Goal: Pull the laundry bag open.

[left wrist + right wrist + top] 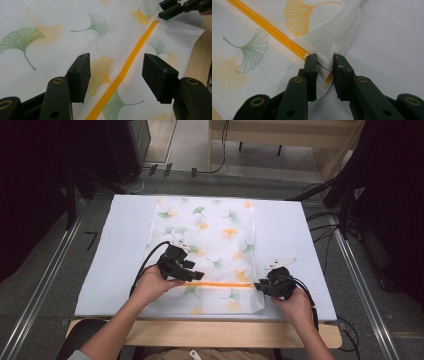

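High view overhead facing forward-down, both gripper views close, sharing the orange zipper (125,72).

Black two-jaw tongs (199,275), brass-ringed screw holes, trailing black cables, bare forearms, grey sleeve edge

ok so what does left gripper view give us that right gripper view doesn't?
Left gripper view: the left gripper open, its jaws standing either side of a long run of the orange zipper. Farther off, the right gripper sits at the zipper's end, with the wooden table edge beyond.
Right gripper view: a close-up of that gripper's jaws pinching a raised fold of the bag by the zipper's end, beside the white table cover.
Both: the ginkgo-print fabric and the zipper.
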`<control>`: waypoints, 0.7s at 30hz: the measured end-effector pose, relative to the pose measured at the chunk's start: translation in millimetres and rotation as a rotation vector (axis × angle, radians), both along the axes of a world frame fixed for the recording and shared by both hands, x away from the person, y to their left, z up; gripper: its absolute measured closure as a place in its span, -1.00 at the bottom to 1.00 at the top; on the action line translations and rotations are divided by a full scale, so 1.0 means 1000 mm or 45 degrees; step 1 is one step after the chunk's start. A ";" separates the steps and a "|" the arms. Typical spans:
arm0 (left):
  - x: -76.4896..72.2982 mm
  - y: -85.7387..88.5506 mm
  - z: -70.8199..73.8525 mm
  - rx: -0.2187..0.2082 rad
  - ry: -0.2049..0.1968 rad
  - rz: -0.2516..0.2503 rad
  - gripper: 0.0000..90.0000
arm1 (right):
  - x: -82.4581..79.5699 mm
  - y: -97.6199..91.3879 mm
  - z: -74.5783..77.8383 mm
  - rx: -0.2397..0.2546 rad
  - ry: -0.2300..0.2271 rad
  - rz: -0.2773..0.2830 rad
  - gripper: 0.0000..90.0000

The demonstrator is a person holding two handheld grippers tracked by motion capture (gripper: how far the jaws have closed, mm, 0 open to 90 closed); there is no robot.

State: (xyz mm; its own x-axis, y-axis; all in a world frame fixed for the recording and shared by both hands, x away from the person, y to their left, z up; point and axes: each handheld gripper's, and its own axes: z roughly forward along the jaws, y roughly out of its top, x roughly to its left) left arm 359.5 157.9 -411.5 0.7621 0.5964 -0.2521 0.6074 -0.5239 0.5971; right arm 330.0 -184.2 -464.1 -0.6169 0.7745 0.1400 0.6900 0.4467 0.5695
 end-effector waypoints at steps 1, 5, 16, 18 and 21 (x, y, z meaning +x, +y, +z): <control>0.000 -0.001 0.000 -0.004 -0.002 0.001 -0.10 | 0.000 0.000 0.000 0.005 -0.001 0.005 0.76; -0.002 -0.006 -0.002 -0.004 -0.004 -0.008 -0.10 | 0.002 0.002 0.000 0.036 0.027 0.020 0.88; -0.006 -0.017 -0.006 -0.018 -0.009 -0.032 -0.05 | 0.005 -0.001 0.006 0.074 0.048 0.027 0.89; -0.006 -0.018 -0.006 -0.015 -0.010 -0.037 -0.05 | 0.004 -0.001 0.007 0.086 0.046 0.028 0.89; -0.008 -0.024 -0.007 -0.018 -0.015 -0.057 0.00 | 0.004 -0.002 0.010 0.095 0.037 0.027 0.89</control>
State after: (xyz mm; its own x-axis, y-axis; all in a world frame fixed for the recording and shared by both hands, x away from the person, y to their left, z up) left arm 351.2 134.0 -418.8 0.7908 0.5581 -0.2512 0.5765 -0.5415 0.6119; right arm 333.9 -186.2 -454.4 -0.6280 0.7480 0.2149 0.6975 0.4185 0.5817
